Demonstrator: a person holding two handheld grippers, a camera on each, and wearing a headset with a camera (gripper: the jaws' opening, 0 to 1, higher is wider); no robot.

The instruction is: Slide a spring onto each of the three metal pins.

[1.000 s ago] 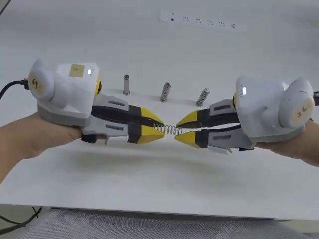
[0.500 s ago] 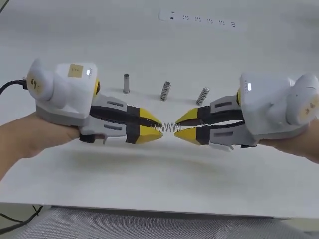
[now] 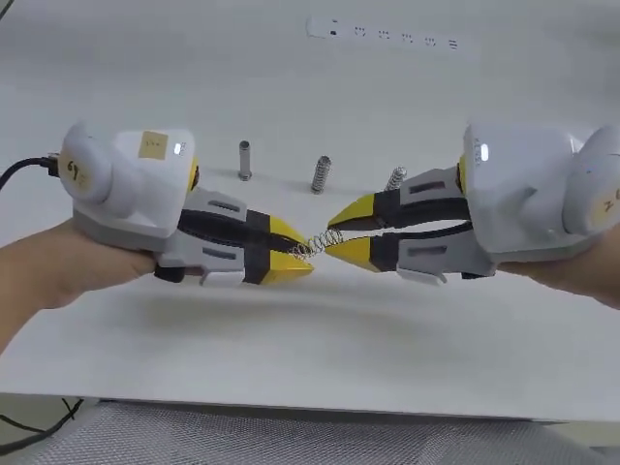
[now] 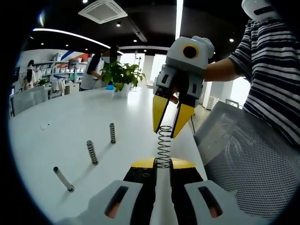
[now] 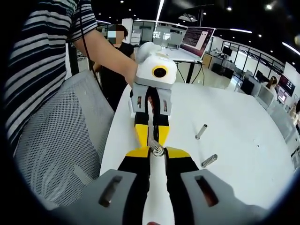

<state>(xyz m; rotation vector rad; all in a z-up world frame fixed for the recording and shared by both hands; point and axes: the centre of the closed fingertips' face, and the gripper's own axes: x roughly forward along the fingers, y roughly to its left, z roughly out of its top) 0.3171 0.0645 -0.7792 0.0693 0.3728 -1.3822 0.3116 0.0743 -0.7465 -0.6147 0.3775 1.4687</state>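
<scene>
The left gripper, at 9 o'clock, pinches one end of the spring and holds it in the air over the table. The bare pin stands at 11 o'clock from that spring. The middle pin at 12 and the right pin at 1 each wear a coil. The right gripper, at 3 o'clock, pinches the spring's other, higher end.

White workbench, power strip, mesh chair, potted plant, ceiling lights.
</scene>
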